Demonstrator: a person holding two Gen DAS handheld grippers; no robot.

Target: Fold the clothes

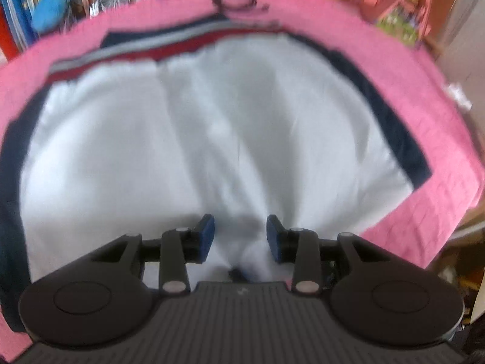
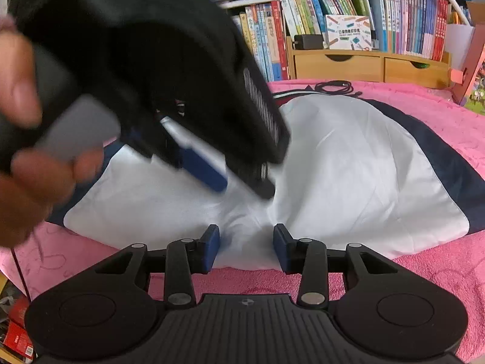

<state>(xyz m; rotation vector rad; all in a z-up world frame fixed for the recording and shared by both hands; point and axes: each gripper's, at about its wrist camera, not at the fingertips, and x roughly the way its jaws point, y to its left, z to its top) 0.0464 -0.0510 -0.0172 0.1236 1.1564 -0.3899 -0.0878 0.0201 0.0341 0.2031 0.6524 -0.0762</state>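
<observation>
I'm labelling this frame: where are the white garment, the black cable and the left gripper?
white garment [image 2: 348,163]: right wrist view, on its white middle panel.
black cable [image 2: 335,86]: right wrist view, on the coil.
left gripper [image 1: 240,236]: left wrist view, midway between fingertips.

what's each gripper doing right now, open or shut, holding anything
Left gripper: open, fingers astride a bunched ridge of the white garment, not clamped on it.
Right gripper: open, holding nothing, at the garment's near edge.
</observation>
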